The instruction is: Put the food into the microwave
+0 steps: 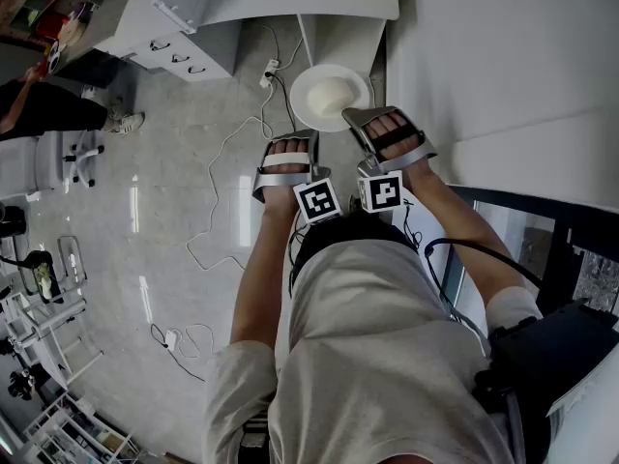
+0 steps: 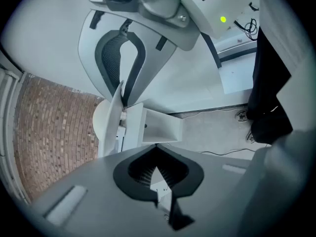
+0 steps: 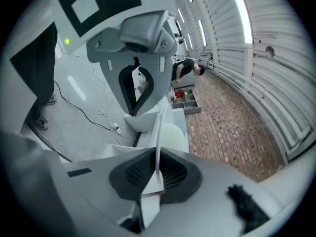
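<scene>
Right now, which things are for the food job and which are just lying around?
For the job: plate, food on it, left gripper and right gripper gripping its rim.
Just lying about: floor cables, power strip, drawer cabinet, wheeled chair.

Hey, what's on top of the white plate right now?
A pale rounded mound of food sits at the middle of the plate; its kind is unclear. The left claw and right claw grip the near rim, covering those parts.
</scene>
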A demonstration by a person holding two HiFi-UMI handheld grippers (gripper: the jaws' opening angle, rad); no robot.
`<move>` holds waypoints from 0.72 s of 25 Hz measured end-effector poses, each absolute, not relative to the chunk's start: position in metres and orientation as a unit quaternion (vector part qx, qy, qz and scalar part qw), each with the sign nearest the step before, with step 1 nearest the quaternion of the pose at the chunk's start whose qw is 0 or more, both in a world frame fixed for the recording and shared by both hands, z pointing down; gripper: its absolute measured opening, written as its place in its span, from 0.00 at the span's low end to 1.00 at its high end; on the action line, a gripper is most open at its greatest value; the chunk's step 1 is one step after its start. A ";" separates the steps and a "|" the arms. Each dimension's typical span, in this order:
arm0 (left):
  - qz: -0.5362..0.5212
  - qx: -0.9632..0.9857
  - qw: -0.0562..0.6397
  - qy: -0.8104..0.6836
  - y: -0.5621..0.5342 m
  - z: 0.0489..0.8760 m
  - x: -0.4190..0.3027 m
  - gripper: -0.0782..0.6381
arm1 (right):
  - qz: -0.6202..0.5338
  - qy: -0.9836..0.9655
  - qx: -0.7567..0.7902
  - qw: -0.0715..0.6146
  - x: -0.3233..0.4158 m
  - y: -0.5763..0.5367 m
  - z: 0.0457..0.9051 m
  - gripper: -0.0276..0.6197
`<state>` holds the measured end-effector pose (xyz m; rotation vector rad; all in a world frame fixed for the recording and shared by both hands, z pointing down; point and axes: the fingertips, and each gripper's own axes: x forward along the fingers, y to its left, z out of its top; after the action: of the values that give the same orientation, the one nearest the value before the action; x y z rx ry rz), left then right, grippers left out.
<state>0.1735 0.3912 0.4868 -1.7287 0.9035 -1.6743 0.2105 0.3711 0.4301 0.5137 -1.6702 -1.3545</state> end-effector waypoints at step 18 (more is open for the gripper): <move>-0.623 -0.656 0.265 0.334 0.392 0.494 0.149 0.12 | -0.548 -0.681 0.213 0.437 0.183 0.369 0.425 0.08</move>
<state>0.1492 0.3920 0.4940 -1.7733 0.9022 -1.6820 0.1831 0.3686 0.4250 0.5308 -1.6944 -1.3626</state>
